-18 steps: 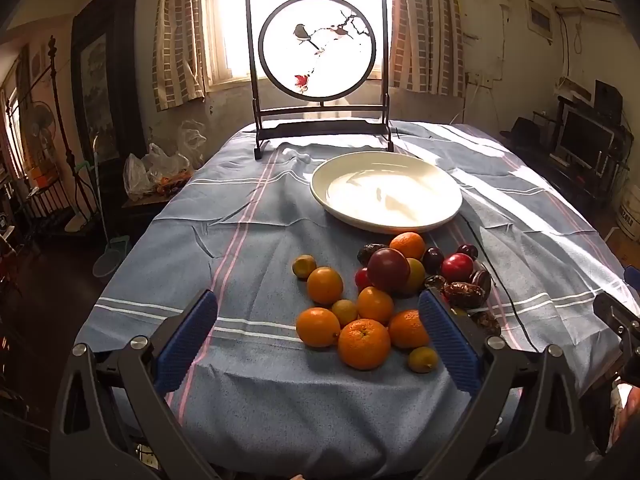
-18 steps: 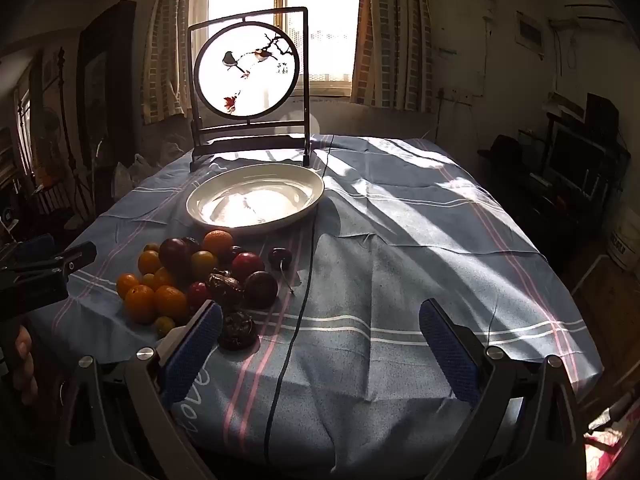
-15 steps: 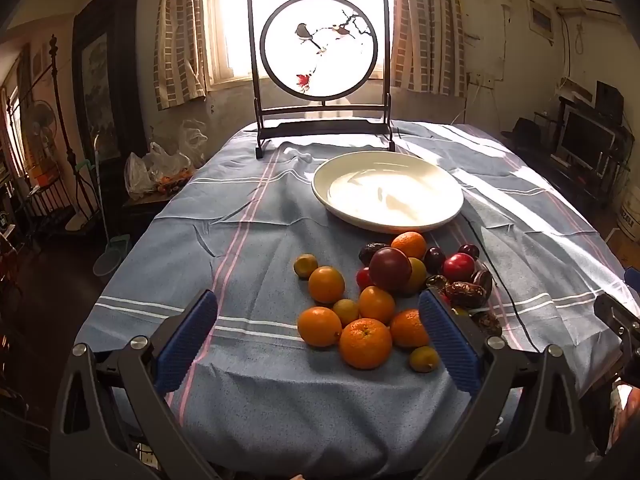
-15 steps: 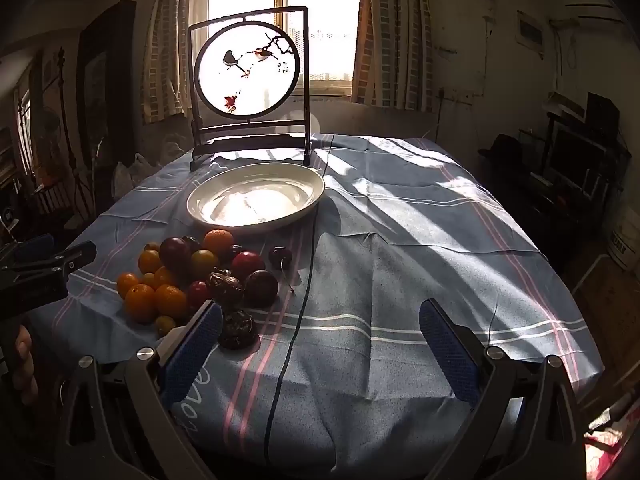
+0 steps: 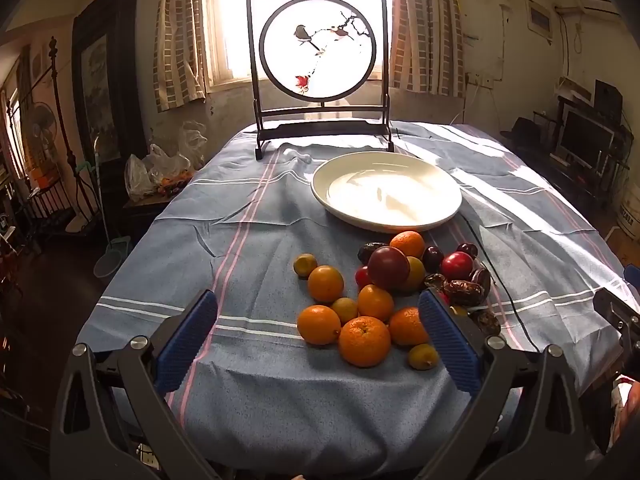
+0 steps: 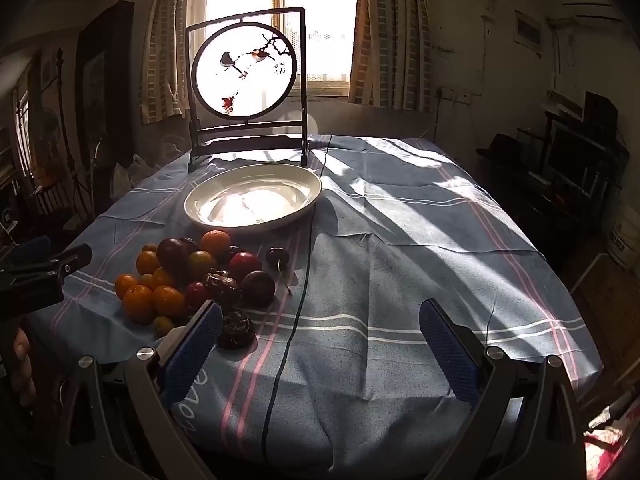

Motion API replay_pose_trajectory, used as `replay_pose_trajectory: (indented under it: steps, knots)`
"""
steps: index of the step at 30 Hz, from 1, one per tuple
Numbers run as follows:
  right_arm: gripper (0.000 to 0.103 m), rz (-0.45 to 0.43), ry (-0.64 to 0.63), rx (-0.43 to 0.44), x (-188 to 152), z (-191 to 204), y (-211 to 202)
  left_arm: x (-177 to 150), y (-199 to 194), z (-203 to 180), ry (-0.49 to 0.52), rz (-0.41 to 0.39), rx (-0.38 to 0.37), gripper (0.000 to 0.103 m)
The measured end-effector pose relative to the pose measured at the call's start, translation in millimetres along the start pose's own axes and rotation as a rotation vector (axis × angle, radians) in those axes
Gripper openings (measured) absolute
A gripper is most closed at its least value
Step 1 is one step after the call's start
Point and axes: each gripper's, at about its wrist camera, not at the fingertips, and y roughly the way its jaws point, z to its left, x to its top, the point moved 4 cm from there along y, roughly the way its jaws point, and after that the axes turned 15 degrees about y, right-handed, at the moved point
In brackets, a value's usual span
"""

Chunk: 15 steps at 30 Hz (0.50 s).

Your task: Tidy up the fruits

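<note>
Nothing has shifted since the earlier frames. Left tool [image 5: 318, 336] and right tool [image 6: 320, 340] both hover with jaws spread wide, pinching nothing. Oranges [image 5: 364, 340], plums [image 5: 388, 267] and dates [image 5: 464, 292] lie heaped on the blue-clothed bench [image 5: 248, 240], just before the white plate [image 5: 386, 190].

Your tablecloth [image 5: 248, 240] is dusty blue, crossed by thin white bands and paired pink stripes. The plate [image 5: 436, 178] at your twelve o'clock is plain glossy white. In the fruit pile, the oranges [image 5: 364, 340] glow bright orange, the plum [image 5: 388, 267] is deep maroon, a small round fruit [image 5: 457, 266] at two o'clock is shiny red, and the dates [image 5: 464, 293] are wrinkled dark brown. Your gripper pads [image 5: 186, 344] are textured royal blue on grey arms. The screen [image 5: 318, 46] has a black frame around a white disc painted with dark birds and one red leaf
</note>
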Motion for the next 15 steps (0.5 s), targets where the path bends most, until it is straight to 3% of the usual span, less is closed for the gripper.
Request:
replay_pose_trajectory:
  steps: [15]
  knots:
    - [0.099, 0.01, 0.002, 0.002, -0.3, 1.2, -1.3, -0.1, -3.4, -3.2, 0.004, 0.006, -0.002, 0.098]
